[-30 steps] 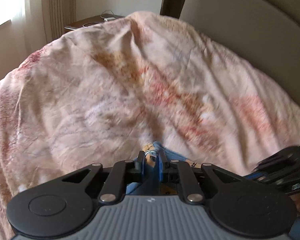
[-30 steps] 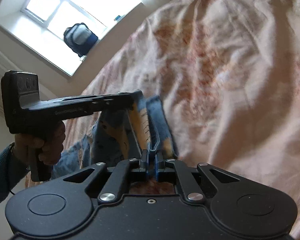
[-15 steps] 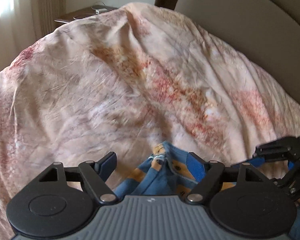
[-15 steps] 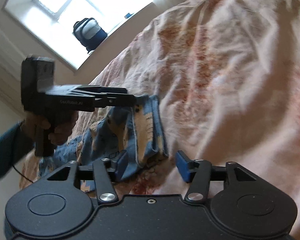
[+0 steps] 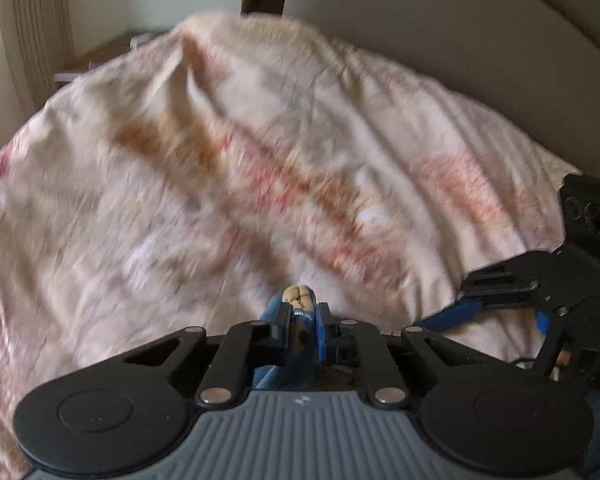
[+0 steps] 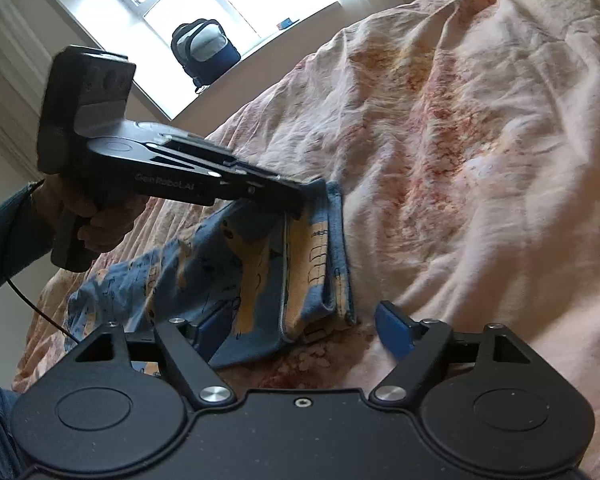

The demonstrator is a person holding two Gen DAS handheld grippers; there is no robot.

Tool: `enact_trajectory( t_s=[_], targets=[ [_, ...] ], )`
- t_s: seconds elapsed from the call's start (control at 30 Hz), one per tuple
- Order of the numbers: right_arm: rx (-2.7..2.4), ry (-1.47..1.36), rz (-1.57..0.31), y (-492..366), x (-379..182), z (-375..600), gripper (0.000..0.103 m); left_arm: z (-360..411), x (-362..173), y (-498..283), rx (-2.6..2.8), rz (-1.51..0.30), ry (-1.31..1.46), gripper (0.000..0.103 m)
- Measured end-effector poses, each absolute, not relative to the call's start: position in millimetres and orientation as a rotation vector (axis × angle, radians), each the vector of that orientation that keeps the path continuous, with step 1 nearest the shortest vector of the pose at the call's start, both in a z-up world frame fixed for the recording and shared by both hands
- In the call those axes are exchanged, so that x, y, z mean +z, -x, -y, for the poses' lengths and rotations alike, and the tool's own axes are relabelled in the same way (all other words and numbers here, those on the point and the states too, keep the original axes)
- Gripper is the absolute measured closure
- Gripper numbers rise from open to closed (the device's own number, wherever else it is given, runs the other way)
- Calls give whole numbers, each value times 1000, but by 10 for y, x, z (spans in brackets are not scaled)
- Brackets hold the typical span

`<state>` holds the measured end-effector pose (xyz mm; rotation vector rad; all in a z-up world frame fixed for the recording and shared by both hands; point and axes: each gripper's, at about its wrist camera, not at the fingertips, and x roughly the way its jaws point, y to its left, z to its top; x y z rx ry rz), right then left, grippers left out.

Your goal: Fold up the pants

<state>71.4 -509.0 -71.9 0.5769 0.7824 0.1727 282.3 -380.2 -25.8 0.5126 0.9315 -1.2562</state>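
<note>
The left gripper (image 5: 302,314) had just closed, pinching the pants (image 6: 300,276) at their waistband on the bedspread (image 6: 480,160). The right gripper (image 6: 300,326) had just spread wide, fabric loose between its jaws. Regripping there seemed next, before folding.

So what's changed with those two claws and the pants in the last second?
The left claw let go briefly, then closed again on the pants at the waistband. The right claw, clamped on the pants a second ago, has just been opening and released them. The bedspread and pants stayed put.
</note>
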Motion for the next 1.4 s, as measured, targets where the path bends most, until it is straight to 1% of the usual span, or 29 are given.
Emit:
enact_trajectory(
  t_s=[0.07, 0.1, 0.13, 0.17, 0.23, 0.3, 0.43, 0.53, 0.57, 0.6, 0.63, 0.67, 0.7, 0.83, 0.97, 1.07, 1.2, 1.23, 1.27, 1.3, 1.33, 1.37, 1.4],
  targets=[
    [172, -582, -779, -713, -726, 5096, 22, 3825, -322, -2821, -1206, -902, -576, 89],
    [171, -581, -778, -714, -726, 5100, 23, 3835, -368, -2821, -1168, -890, -618, 83],
    [168, -578, -779, -718, -723, 5100, 24, 3838, -399, -2830, -1134, -889, -638, 69],
    [165, -573, -779, -701, -722, 5102, 27, 3832, -402, -2848, -1108, -896, -626, 45],
    [151, -564, -779, -686, -720, 5108, 33, 3787, -380, -2913, -1086, -911, -558, 28],
    [135, -578, -777, -668, -727, 5133, 41, 3740, -361, -2978, -1110, -938, -504, 28],
    [136, -674, -771, -666, -748, 5212, 47, 3728, -430, -3055, -1147, -1030, -490, 29],
    [141, -674, -777, -680, -741, 5199, 52, 3716, -497, -3093, -1175, -1081, -462, 30],
    [145, -667, -780, -685, -739, 5192, 58, 3718, -512, -3107, -1165, -1085, -455, 36],
    [147, -657, -785, -695, -738, 5180, 68, 3722, -524, -3123, -1149, -1086, -446, 45],
    [146, -637, -790, -698, -738, 5166, 74, 3723, -528, -3138, -1139, -1091, -433, 68],
    [149, -625, -789, -700, -740, 5151, 78, 3733, -531, -3154, -1136, -1109, -413, 83],
    [150, -613, -785, -698, -740, 5132, 81, 3747, -523, -3159, -1133, -1121, -398, 83],
    [136, -566, -756, -643, -680, 5083, 85, 3796, -398, -2978, -1137, -1024, -483, 90],
    [107, -541, -710, -530, -605, 5078, 89, 3780, -205, -2870, -1164, -945, -436, 91],
    [104, -540, -679, -452, -558, 5100, 90, 3869, -192, -2838, -1176, -936, -447, 91],
    [93, -533, -708, -484, -617, 5108, 90, 3959, -401, -2817, -1129, -952, -519, 89],
    [88, -537, -715, -496, -641, 5119, 91, 3968, -442, -2808, -1123, -948, -522, 85],
    [83, -541, -726, -511, -667, 5126, 91, 3961, -461, -2803, -1104, -939, -518, 72],
    [80, -541, -733, -517, -682, 5126, 91, 3948, -463, -2806, -1079, -931, -509, 63],
    [80, -536, -740, -520, -692, 5119, 91, 3927, -445, -2814, -1058, -925, -496, 46],
    [81, -531, -750, -527, -699, 5116, 90, 3889, -409, -2822, -1046, -918, -479, 34],
    [85, -531, -761, -527, -702, 5119, 89, 3839, -369, -2828, -1032, -907, -461, 29]
  ],
)
